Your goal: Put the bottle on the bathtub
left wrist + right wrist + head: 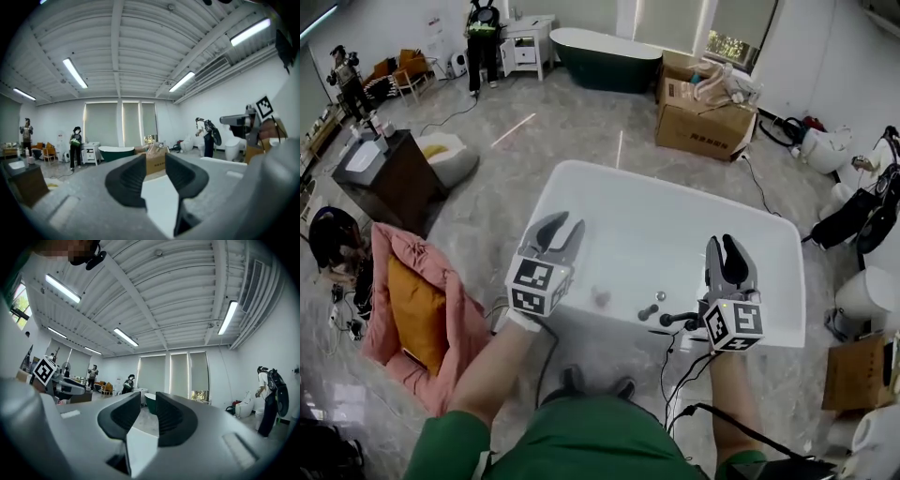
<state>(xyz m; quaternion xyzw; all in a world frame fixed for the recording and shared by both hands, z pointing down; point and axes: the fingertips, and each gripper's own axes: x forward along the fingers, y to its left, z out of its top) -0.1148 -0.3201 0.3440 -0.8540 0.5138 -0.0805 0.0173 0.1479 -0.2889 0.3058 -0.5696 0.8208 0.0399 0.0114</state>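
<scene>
A white bathtub (581,192) fills the middle of the head view, seen from its near end. A small pale pinkish object (601,297), possibly the bottle, rests on the near rim, left of the chrome tap fittings (661,314). My left gripper (562,227) hangs above the near left rim, jaws close together and empty; in its own view the left gripper (154,160) points level across the room. My right gripper (728,246) hovers over the near right rim above the taps. In its own view the right gripper (147,398) also holds nothing, its jaws nearly touching.
A dark green tub (605,58) and a cardboard box (703,117) stand at the back. A pink cloth with an orange cushion (417,309) lies left of the tub, and a dark cabinet (384,178) stands beyond it. White toilets (862,300) are at the right. People (483,37) stand far off.
</scene>
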